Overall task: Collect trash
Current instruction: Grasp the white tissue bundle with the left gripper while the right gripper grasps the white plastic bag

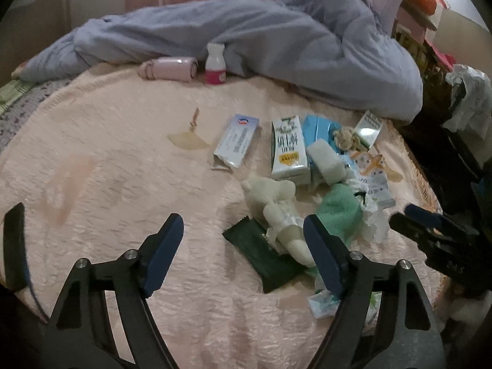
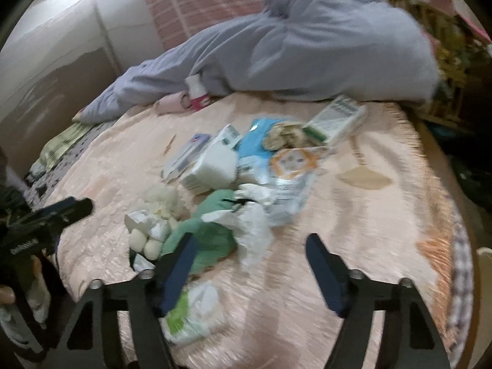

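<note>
Jaws apart (both); dark wrapper (image 1: 264, 256) clear only left view.

I see dark characters, too small for me to read, on the milk carton (image 1: 288, 150); the white box (image 1: 236, 142) at its nine o'clock bears a red-blue logo, its print illegible.
</note>
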{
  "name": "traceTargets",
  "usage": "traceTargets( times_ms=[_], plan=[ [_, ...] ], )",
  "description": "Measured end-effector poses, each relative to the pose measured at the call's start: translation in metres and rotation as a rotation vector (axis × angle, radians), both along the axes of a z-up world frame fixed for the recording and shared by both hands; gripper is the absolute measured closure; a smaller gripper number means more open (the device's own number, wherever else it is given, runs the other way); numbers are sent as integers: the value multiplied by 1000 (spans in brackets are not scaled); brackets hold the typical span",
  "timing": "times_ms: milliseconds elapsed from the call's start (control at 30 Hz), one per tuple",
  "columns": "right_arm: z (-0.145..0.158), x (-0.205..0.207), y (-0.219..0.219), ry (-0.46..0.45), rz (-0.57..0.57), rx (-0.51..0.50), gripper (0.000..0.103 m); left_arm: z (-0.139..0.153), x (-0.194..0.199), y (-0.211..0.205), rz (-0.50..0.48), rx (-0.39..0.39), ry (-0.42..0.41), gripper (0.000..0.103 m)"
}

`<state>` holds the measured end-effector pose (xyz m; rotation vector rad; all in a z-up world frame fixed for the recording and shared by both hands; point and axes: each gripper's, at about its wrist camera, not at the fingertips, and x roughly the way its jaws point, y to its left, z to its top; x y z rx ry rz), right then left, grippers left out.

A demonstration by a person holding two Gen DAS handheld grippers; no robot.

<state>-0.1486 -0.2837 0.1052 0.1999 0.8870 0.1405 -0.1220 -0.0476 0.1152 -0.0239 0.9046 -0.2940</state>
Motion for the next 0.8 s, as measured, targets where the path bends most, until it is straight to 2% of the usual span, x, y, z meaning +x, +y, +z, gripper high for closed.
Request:
traceTargets(
  times_ms=[67, 267, 333, 367, 433, 467, 567, 667, 800],
  plan=[
    [-4, 13, 6, 14, 31, 7, 47, -6, 7, -7, -13, 13, 10, 24],
    [-27, 57, 14, 79, 59, -15, 49, -28, 35, -28, -56, 30, 83, 24],
    [-37, 66, 12, 102, 57, 3, 49, -38, 45, -35, -68, 47, 110, 35],
    [-39, 69, 9, 106, 52, 20, 50, -43, 48, -38, -77, 44, 132, 45],
    [-42, 73, 2, 114, 46, 89, 59, -51, 55, -44, -107, 5, 180, 52],
    [-43, 74, -1, 122, 49, 131, 64, -54, 56, -47, -119, -5, 190, 60],
    [-43, 72, -4, 120, 56, 180, 70, -54, 57, -56, -159, 0, 197, 75],
    [-34, 61, -8, 93, 54, 210, 85, -44, 52, -57, -176, -1, 183, 78],
    [-16, 42, -11, 40, 54, 213, 86, -25, 46, -44, -167, -43, 169, 79]
  ],
)
